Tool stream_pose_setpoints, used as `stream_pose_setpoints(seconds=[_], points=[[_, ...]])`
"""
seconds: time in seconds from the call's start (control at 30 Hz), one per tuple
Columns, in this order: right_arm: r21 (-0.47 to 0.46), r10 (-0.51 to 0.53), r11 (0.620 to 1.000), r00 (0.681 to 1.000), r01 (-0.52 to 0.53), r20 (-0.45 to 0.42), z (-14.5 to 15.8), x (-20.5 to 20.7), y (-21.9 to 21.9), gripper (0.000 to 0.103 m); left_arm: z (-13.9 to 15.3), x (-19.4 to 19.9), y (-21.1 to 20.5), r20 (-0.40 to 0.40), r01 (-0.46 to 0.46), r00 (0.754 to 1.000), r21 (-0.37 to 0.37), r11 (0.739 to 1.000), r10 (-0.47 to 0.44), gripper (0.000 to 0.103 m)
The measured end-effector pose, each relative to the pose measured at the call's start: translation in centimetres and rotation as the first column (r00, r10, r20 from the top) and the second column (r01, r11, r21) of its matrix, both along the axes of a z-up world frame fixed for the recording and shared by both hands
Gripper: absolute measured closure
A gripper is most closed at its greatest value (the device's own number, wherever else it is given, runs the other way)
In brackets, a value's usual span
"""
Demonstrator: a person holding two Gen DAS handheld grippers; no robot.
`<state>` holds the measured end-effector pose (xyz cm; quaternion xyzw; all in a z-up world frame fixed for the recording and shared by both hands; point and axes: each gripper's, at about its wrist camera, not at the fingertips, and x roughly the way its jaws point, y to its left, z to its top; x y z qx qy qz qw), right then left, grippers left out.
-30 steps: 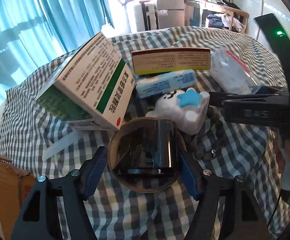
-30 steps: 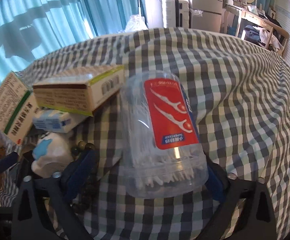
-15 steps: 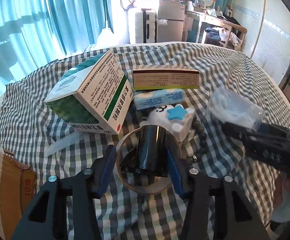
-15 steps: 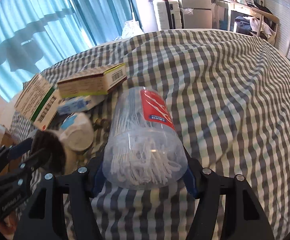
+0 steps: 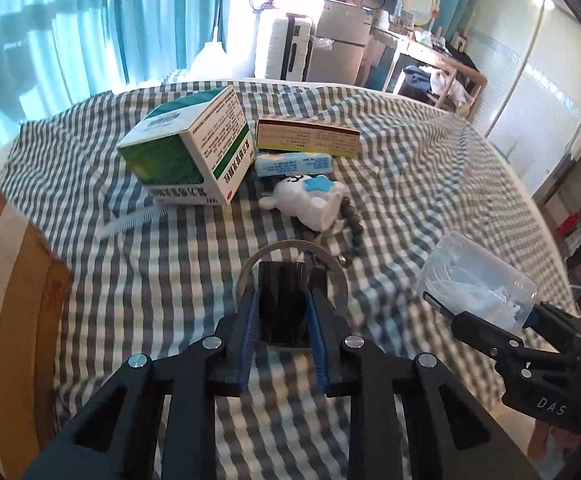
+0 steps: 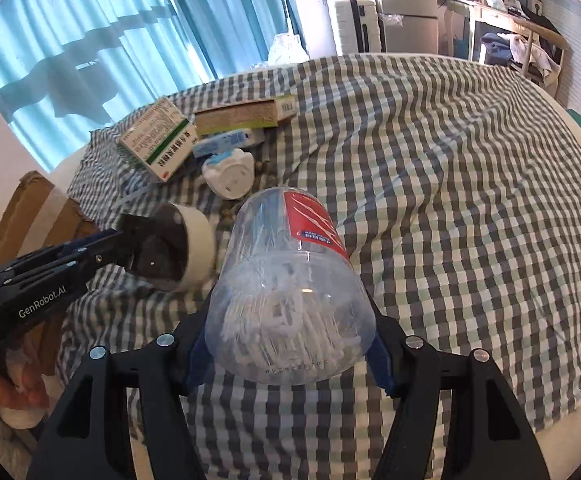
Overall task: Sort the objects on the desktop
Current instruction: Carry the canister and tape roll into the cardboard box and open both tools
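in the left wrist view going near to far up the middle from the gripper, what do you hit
left gripper, its jaws having just been closing on the black tape roll → dark bead string → white plush toy with blue star → light blue packet → flat brown-and-yellow box → bare checked cloth

Bright blue daylight through curtains [image 5: 90, 28], fisheye-bent dark edges, slight blur.

box print [image 5: 226, 140] unreadable, cardboard box [image 5: 6, 280] cut off
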<state>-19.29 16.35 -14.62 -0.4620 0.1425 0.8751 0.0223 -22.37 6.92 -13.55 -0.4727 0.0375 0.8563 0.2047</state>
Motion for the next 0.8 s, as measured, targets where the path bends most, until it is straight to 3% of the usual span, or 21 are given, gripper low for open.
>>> stream_pose_setpoints(seconds=[0.13, 0.3, 0.33, 0.37, 0.43, 0.47, 0.67, 0.8], points=[[0.001, -0.010, 1.000, 1.000, 0.010, -0.006, 0.7, 1.2, -0.4, 0.039, 0.5, 1.4, 0.6, 0.012, 0.030, 0.999, 0.019, 0.999, -0.030, 0.080], [-0.004, -0.027, 1.000, 1.000, 0.027, -0.002, 0.5, 2.0, -0.2, 0.039, -1.6, 2.1, 1.7, 0.066, 0.054, 0.996, -0.005, 0.999, -0.054, 0.077], [-0.005, -0.028, 1.000, 1.000, 0.028, -0.002, 0.5, 2.0, -0.1, 0.039, -1.7, 2.1, 1.7, 0.070, 0.048, 0.996, -0.004, 0.999, -0.048, 0.071], [-0.006, -0.031, 0.999, 1.000, 0.031, -0.004, 0.5, 2.0, 0.0, 0.039, -1.7, 2.0, 1.7, 0.066, 0.042, 0.997, -0.003, 0.999, -0.041, 0.056], [-0.011, -0.036, 0.999, 0.999, 0.036, -0.006, 0.5, 2.0, 0.3, 0.039, -1.3, 1.8, 1.6, 0.040, 0.014, 0.999, 0.008, 1.000, -0.014, 0.036], [-0.016, -0.038, 0.999, 0.999, 0.038, -0.004, 0.3, 1.8, 0.5, 0.039, -1.2, 1.6, 1.5, 0.028, 0.007, 1.000, 0.017, 1.000, -0.007, 0.035], [-0.036, -0.041, 0.999, 0.999, 0.042, 0.023, -1.3, 1.1, 1.0, 0.039, -2.2, -1.8, 2.0, -0.004, -0.035, 0.999, 0.000, 0.999, 0.035, 0.035], [-0.053, -0.065, 0.996, 0.997, 0.068, 0.049, -2.4, 0.9, 2.0, 0.039, -2.9, -2.9, 2.7, -0.002, -0.031, 1.000, 0.030, 0.999, 0.031, 0.056]])
